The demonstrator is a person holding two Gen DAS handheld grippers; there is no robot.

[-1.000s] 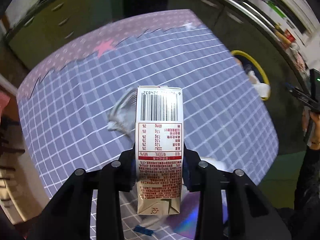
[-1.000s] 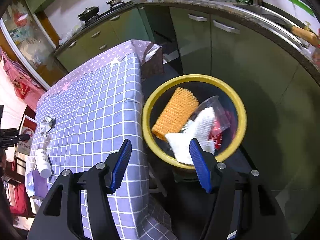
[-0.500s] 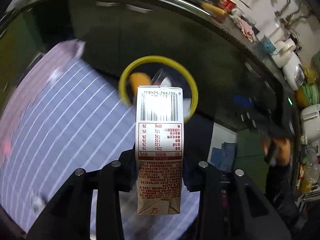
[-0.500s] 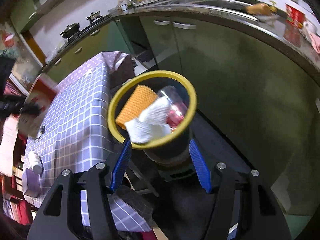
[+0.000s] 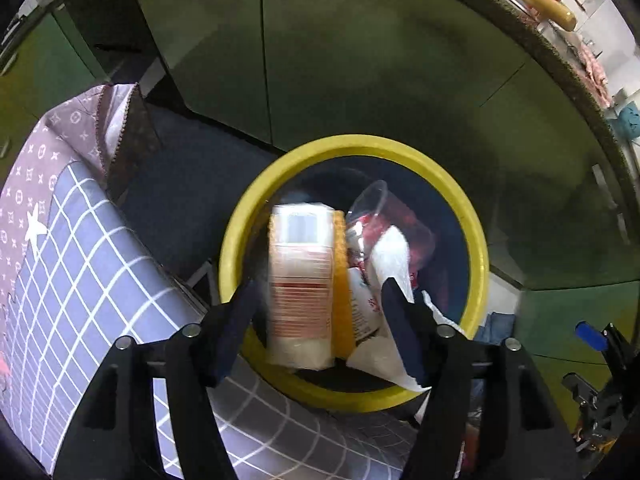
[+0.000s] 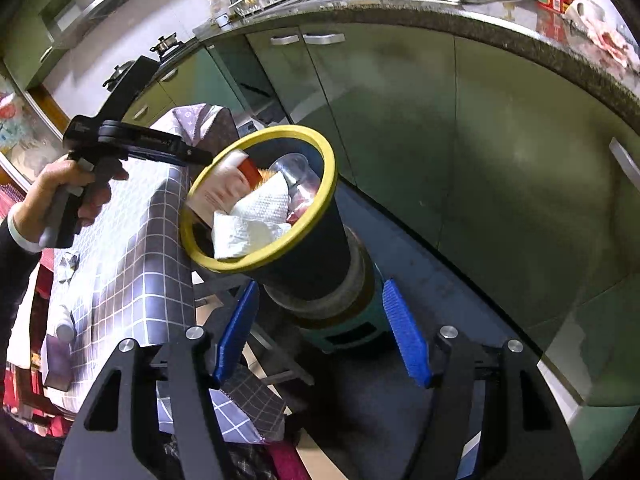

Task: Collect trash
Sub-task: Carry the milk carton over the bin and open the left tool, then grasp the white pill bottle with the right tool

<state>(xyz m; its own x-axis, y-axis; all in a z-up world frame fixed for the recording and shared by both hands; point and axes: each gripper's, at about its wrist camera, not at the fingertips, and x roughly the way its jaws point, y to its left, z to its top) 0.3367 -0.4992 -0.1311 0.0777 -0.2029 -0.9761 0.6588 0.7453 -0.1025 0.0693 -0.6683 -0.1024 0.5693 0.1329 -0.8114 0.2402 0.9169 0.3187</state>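
Left gripper (image 5: 318,320) stands spread above the bin (image 5: 476,248), gripping nothing; the carton (image 5: 300,276), blurred, lies inside at nine o'clock against the rim. Right gripper (image 6: 320,332) gapes empty, low beside the bin. Risk: the heaped paper towel (image 6: 256,220) could spill over if knocked.

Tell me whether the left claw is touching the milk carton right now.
Apart. In the left wrist view the left claw is spread wide, with a visible gap on each side of the blurred milk carton, which sits inside the yellow-rimmed bin.
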